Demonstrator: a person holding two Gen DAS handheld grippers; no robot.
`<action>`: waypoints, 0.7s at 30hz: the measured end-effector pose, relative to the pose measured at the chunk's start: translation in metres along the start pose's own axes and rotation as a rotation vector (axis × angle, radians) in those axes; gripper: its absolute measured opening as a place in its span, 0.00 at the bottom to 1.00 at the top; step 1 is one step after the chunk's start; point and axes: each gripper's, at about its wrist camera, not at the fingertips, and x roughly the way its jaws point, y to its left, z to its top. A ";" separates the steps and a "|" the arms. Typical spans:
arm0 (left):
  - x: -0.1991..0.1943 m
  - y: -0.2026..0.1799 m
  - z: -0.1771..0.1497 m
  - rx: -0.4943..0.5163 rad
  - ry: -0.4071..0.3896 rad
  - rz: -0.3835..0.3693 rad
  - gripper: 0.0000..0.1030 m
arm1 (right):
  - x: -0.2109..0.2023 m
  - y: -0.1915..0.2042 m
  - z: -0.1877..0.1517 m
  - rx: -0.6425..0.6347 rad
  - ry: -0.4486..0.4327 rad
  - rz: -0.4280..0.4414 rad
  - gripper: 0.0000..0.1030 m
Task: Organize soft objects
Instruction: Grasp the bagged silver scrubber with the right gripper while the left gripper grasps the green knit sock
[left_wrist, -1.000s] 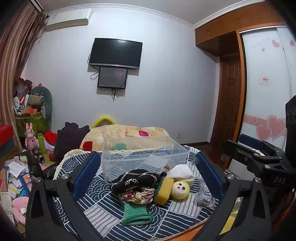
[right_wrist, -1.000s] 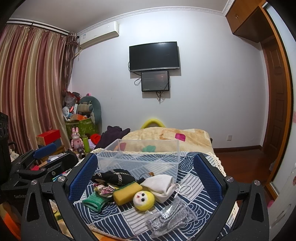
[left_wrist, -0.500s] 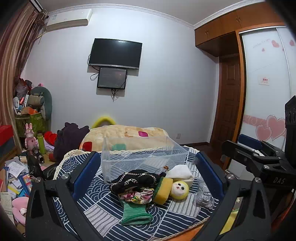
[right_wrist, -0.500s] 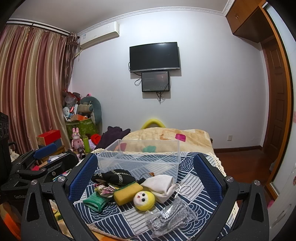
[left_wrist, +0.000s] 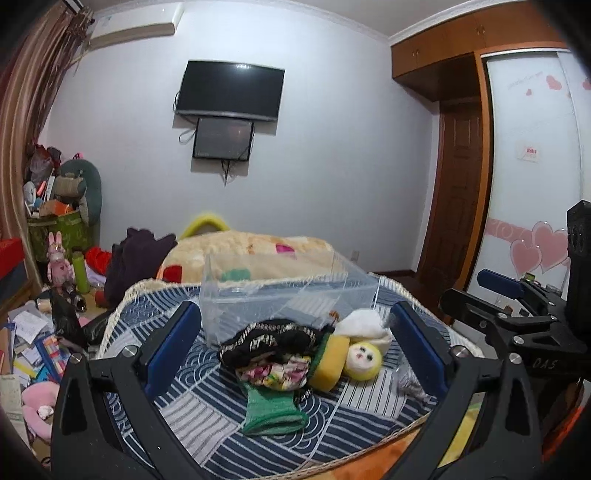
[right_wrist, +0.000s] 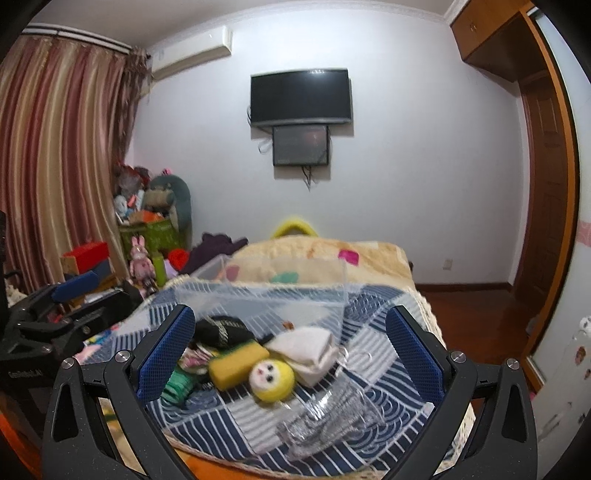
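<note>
A pile of soft things lies on the blue patterned quilt (left_wrist: 192, 413), in front of a clear plastic bin (left_wrist: 288, 291). It holds a black cloth with chain trim (left_wrist: 269, 341), a floral cloth (left_wrist: 275, 373), a green knit piece (left_wrist: 271, 406), a yellow sponge (left_wrist: 330, 363), a yellow doll head (left_wrist: 362, 360) and a white cloth (left_wrist: 364, 325). A clear bag (right_wrist: 325, 417) lies nearest the right gripper. My left gripper (left_wrist: 295, 332) hangs open short of the pile. My right gripper (right_wrist: 291, 332) is open too, framing the doll head (right_wrist: 271, 376) and sponge (right_wrist: 236, 363).
A beige blanket (left_wrist: 251, 251) covers the bed behind the bin. Books, toys and a green box (left_wrist: 59, 229) clutter the floor at the left. A wardrobe (left_wrist: 528, 184) and a wooden door (left_wrist: 454, 192) stand at the right. The quilt's fringed front edge (left_wrist: 369, 458) is close below.
Both views have shifted slightly, with the pile sitting a little higher in frame. The right gripper has come a bit closer and its view is blurred. Both grippers stay open and nothing was picked up.
</note>
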 end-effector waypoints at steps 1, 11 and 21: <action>0.002 0.001 -0.003 -0.006 0.013 0.003 1.00 | 0.003 -0.003 -0.003 0.003 0.018 -0.005 1.00; 0.031 0.011 -0.037 -0.036 0.159 0.025 0.94 | 0.032 -0.026 -0.037 0.061 0.218 -0.021 0.91; 0.068 0.029 -0.068 -0.084 0.344 0.025 0.75 | 0.054 -0.052 -0.064 0.149 0.386 0.010 0.70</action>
